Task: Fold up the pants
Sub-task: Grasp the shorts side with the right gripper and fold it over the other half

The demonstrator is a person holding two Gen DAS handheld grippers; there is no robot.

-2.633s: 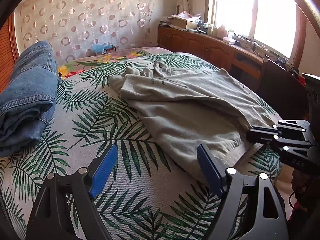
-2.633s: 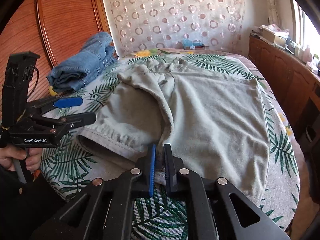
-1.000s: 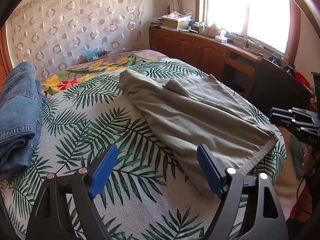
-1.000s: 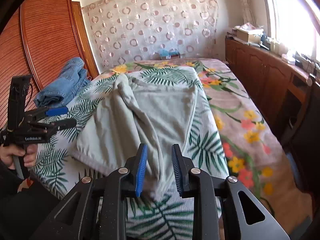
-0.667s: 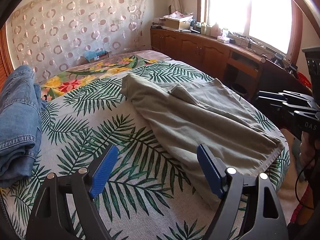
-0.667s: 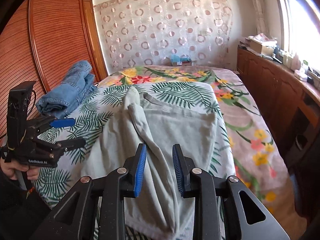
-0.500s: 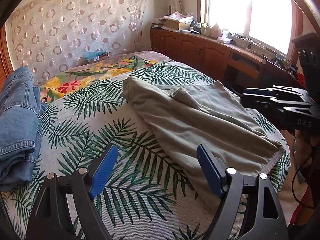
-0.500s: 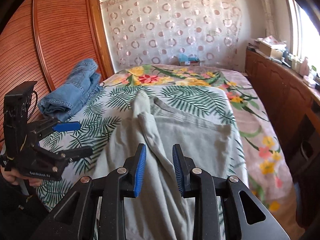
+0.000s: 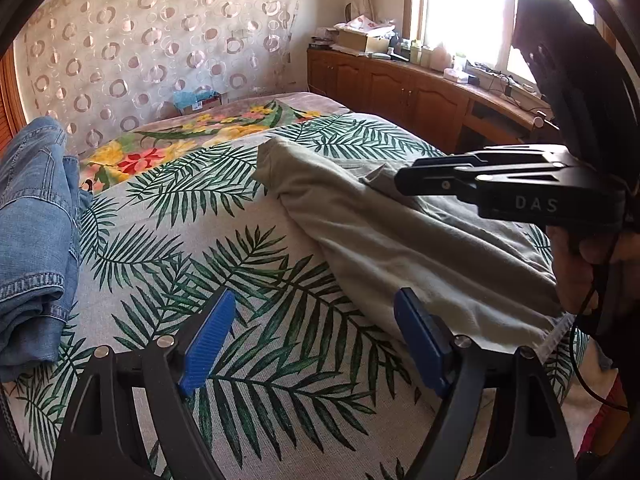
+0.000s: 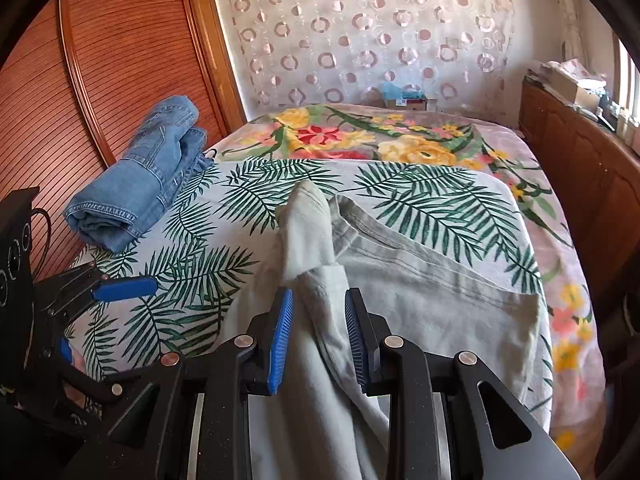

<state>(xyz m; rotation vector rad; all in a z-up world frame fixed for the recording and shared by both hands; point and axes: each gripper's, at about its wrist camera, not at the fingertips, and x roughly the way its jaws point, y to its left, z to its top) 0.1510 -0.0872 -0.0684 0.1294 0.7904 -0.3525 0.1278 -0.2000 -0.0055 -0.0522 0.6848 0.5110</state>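
Nearest the right wrist camera, the right gripper (image 10: 318, 338) stands with its jaws parted to a moderate gap. A raised ridge of the grey pants (image 10: 420, 300) runs between the blue pads (image 10: 280, 340) without being pinched; whether cloth brushes either pad cannot be told. This placement suggests the gripper is positioned along the fold line, either just clear of a release or lining up a fresh hold.

The left gripper (image 9: 310, 338) hovers with jaws spread wide and nothing between them, above bare palm-leaf bedspread (image 9: 248, 248), just beside the pants' near edge. Judged as standing by, ready to take the hem end.

The pants lie on the right half of the bed, apparently doubled lengthwise, leg over leg. The long axis runs from the near bed edge away towards the curtained wall (image 10: 360, 32); which end is the waist cannot be confirmed, though a seamed band (image 10: 360, 224) shows at the far end.

Further back, folded blue jeans (image 10: 140, 184) rest by the wooden wardrobe (image 10: 100, 60), well apart from the work
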